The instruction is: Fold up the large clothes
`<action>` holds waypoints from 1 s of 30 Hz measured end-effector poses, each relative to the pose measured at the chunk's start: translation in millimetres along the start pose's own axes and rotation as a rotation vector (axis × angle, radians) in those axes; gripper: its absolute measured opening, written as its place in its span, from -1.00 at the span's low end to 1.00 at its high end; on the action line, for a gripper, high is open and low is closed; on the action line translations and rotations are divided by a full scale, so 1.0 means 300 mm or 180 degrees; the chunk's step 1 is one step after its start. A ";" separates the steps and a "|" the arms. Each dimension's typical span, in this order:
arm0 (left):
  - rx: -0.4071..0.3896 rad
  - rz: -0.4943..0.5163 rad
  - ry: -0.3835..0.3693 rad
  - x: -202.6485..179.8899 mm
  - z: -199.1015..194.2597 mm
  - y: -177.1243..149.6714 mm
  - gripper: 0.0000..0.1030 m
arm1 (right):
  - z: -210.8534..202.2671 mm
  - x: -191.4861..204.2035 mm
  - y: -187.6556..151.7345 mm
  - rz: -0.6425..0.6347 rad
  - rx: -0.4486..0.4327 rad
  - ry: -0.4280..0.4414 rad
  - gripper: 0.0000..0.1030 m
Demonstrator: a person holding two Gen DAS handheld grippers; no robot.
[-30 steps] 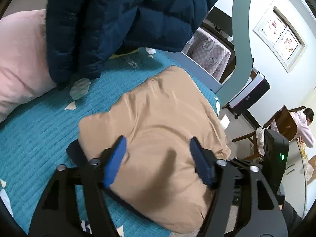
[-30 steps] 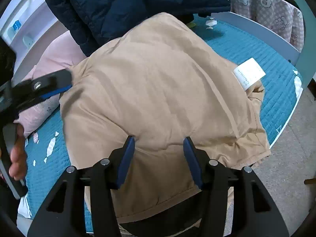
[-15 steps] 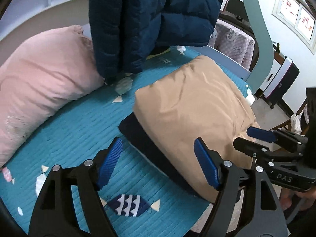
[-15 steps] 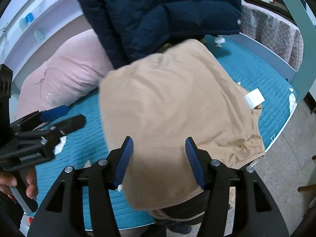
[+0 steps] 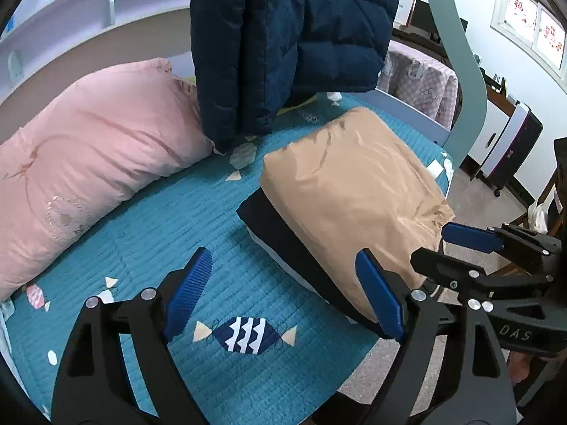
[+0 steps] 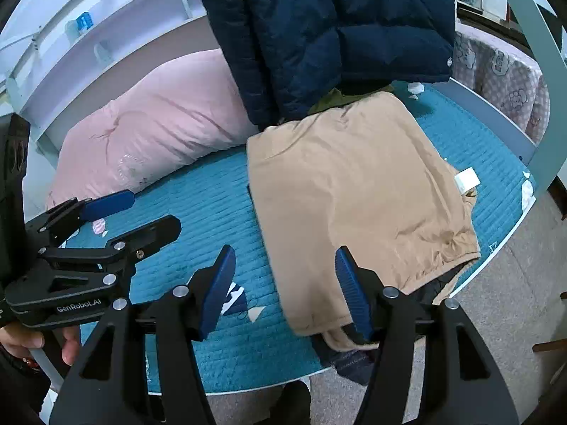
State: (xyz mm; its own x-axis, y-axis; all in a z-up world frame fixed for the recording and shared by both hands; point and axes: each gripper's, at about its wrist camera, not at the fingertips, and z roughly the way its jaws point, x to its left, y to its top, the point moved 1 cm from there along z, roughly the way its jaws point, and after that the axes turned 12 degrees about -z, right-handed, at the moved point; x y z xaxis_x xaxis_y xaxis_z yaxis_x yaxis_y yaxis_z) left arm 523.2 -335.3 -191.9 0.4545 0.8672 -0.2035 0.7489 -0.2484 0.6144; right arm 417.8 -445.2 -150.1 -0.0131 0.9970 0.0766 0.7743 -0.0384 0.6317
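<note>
A folded tan garment (image 5: 354, 191) lies on a darker folded garment (image 5: 280, 233) on the teal bed cover (image 5: 149, 233). It also shows in the right wrist view (image 6: 354, 205), with a white label (image 6: 467, 178) at its right edge. My left gripper (image 5: 283, 294) is open and empty, held above the bed to the left of the stack. My right gripper (image 6: 283, 290) is open and empty, over the stack's near left corner. Each gripper shows in the other's view: the right gripper (image 5: 457, 251), the left gripper (image 6: 141, 216).
A navy puffer jacket (image 5: 290, 35) hangs over the bed's far side. A pink pillow (image 5: 88, 163) lies at the left. A purple shelf (image 6: 71, 35) runs behind. The bed's front edge and grey floor (image 6: 496, 318) are at the right.
Both grippers have pulled back and up from the tan garment, so more of the bed and pillow shows. The folded stack has stayed in place.
</note>
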 end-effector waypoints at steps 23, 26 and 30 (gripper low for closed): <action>-0.0380 0.0074 0.0249 -0.022 -0.425 -0.205 0.73 | -0.325 0.209 -0.118 -0.0179 -0.0247 0.0057 0.14; -0.0531 0.0061 0.0352 -0.018 -0.515 -0.252 0.75 | -0.384 0.259 -0.139 -0.0239 -0.0294 0.0084 0.15; -0.0713 0.0011 0.0497 0.007 -0.635 -0.324 0.76 | -0.479 0.345 -0.175 -0.0354 -0.0403 0.0058 0.30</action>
State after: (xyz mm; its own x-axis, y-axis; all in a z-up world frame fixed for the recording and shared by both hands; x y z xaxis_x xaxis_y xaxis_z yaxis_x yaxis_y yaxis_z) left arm 359.5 -227.0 -106.7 0.3642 0.9268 -0.0917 0.6141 -0.1649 0.7718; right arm 285.0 -349.8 -64.4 -0.1067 0.9942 0.0141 0.6814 0.0628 0.7292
